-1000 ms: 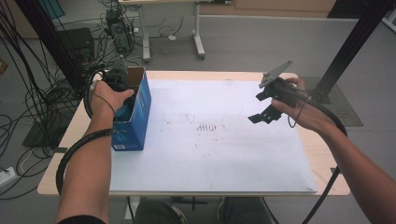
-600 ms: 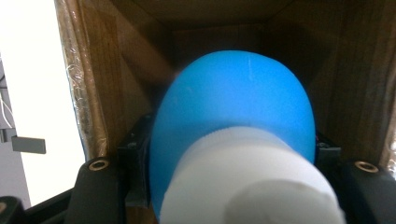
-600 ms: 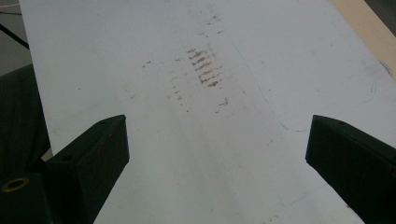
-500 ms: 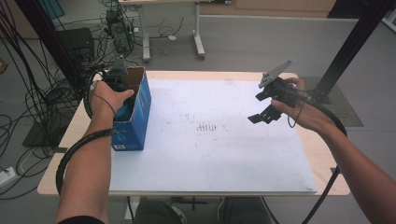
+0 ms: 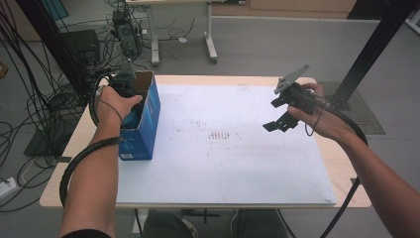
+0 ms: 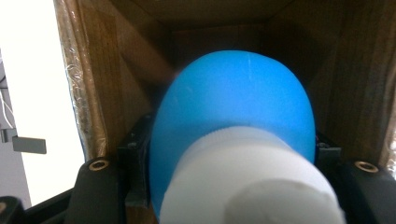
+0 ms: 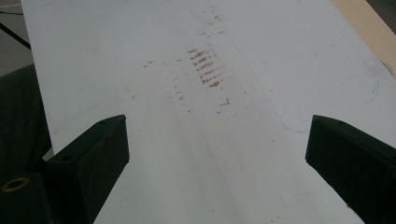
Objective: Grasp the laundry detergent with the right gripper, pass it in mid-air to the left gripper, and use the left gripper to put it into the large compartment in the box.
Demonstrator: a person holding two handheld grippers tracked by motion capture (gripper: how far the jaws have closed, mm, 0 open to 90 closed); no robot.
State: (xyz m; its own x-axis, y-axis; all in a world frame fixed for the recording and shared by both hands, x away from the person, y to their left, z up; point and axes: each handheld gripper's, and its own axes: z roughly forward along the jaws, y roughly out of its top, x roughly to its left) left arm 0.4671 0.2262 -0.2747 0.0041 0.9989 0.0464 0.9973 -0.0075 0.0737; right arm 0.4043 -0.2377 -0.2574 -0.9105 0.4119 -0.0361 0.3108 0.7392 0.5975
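A blue bottle with a white cap sits between the jaws of my left gripper, which is shut on it. The bottle is down inside the open top of a blue cardboard box with brown inner walls. In the high view my left gripper reaches into that box at the table's left side. My right gripper hovers above the right part of the white sheet. It is open, and in its own view my right gripper has nothing between the fingers.
Brown scuff marks mark the middle of the white sheet. The wooden table shows around the sheet's edges. Cables and equipment crowd the floor at the left, and a black post rises at the back right.
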